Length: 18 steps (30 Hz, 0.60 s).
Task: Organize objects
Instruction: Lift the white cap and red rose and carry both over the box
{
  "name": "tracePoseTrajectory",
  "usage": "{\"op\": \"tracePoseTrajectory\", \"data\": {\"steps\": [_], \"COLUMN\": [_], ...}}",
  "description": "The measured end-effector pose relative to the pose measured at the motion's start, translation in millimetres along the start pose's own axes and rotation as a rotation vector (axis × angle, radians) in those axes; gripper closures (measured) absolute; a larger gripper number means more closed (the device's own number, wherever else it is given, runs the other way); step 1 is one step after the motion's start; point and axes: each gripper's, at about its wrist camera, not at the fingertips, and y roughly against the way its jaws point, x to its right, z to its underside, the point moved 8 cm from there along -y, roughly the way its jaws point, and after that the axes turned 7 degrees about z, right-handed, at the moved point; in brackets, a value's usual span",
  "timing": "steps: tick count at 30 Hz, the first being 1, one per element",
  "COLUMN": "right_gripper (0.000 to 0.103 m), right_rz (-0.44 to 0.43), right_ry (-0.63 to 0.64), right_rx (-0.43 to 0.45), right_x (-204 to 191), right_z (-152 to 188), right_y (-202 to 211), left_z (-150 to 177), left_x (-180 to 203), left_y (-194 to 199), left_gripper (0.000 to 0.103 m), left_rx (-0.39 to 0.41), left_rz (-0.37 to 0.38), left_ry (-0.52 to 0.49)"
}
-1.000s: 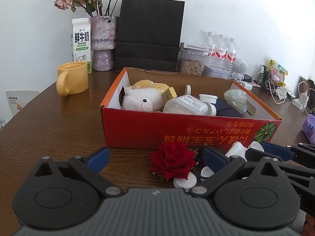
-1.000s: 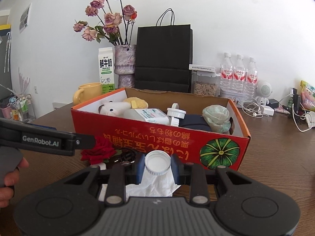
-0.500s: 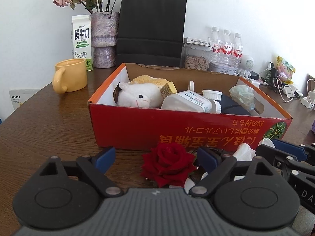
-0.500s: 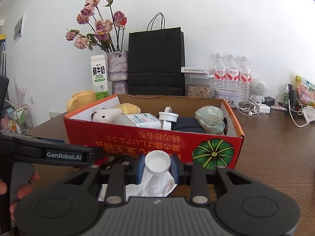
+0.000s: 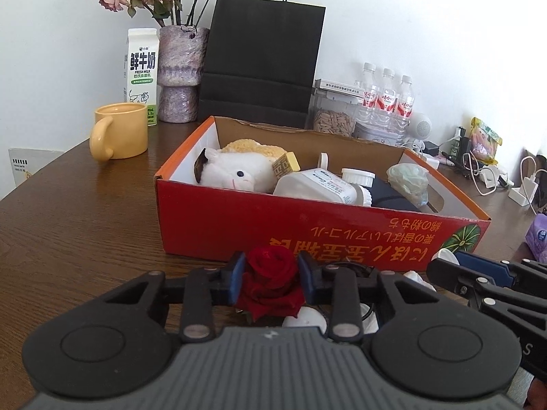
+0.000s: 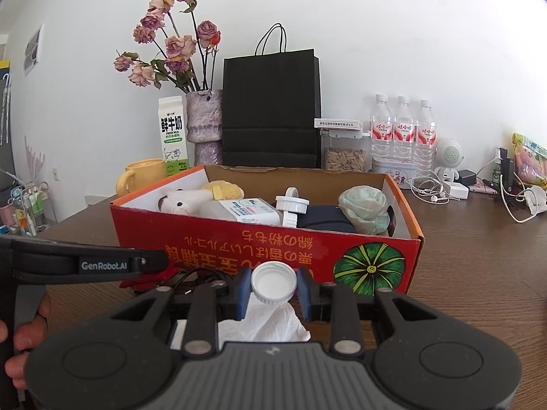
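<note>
A red fabric rose (image 5: 271,270) lies on the wooden table just in front of the red cardboard box (image 5: 222,218). My left gripper (image 5: 270,277) has the rose between its blue pads, which press on both sides of it as the jaws are closing. My right gripper (image 6: 273,289) is shut on a white bottle cap (image 6: 273,282), held above a crumpled white tissue (image 6: 263,321) in front of the box (image 6: 205,239). Inside the box lie a plush sheep (image 5: 232,174), a white bottle (image 5: 318,184) and a pale green bag (image 5: 408,179).
A yellow mug (image 5: 119,130), a milk carton (image 5: 142,71), a vase of dried flowers (image 5: 179,75) and a black paper bag (image 5: 259,65) stand behind the box. Water bottles (image 6: 403,130), chargers and cables (image 6: 430,191) crowd the back right. A hand (image 6: 20,338) holds the left gripper's handle.
The left gripper's jaws have come together from wide open onto the red rose. The right gripper has kept its hold on the white cap in the same spot.
</note>
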Motion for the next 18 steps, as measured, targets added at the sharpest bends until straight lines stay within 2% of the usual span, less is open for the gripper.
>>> {"op": "tracePoseTrajectory", "data": {"steps": [12,18], "right_gripper": [0.075,0.075], "right_rz": [0.007,0.013], "right_ry": [0.005,0.006], "right_rx": [-0.001,0.014], "right_x": [1,-1], "right_z": [1,0], "right_y": [0,3], "left_z": [-8,-18], "left_x": [-16,-13], "left_y": [19,29], "left_gripper": [0.071,0.071], "left_rx": [0.042,0.082], "left_rz": [0.002,0.004], "left_ry": [0.051,0.040]}}
